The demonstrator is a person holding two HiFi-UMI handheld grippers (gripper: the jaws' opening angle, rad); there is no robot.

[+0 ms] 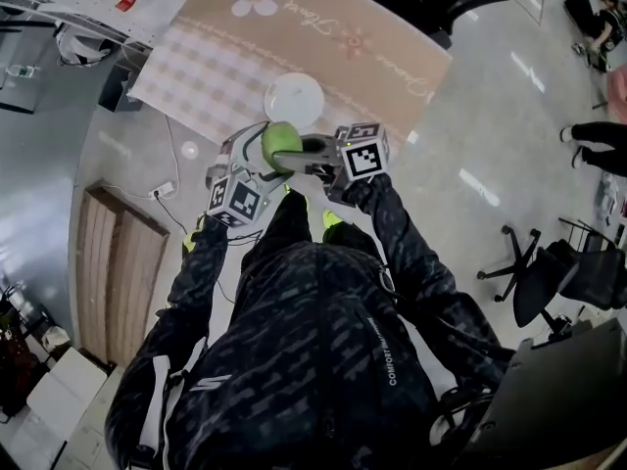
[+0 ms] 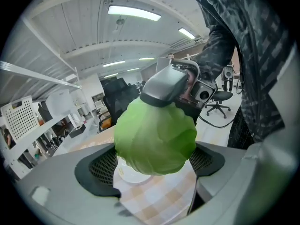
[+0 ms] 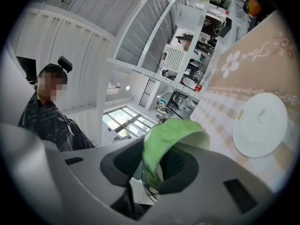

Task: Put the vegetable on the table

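Dark patterned sleeves of the person (image 1: 294, 360) fill the lower part of the head view, both arms reaching forward to a green cabbage (image 1: 282, 143) held between two grippers. In its own view the left gripper (image 1: 257, 160) has its fingers (image 2: 101, 165) spread wide around the cabbage's round body, one black pad pressing each side. The right gripper (image 1: 306, 153) comes in from the opposite side, and its fingers (image 3: 180, 163) are clenched on a loose outer leaf at the top of the head. The cabbage hangs in the air, carried by both grippers at the near edge of the bench (image 1: 196, 67), which wears a beige checked cloth printed with flowers. A white plate (image 1: 294, 99) lies on that cloth just beyond the cabbage, and in the left gripper view it shows beneath the leaves.
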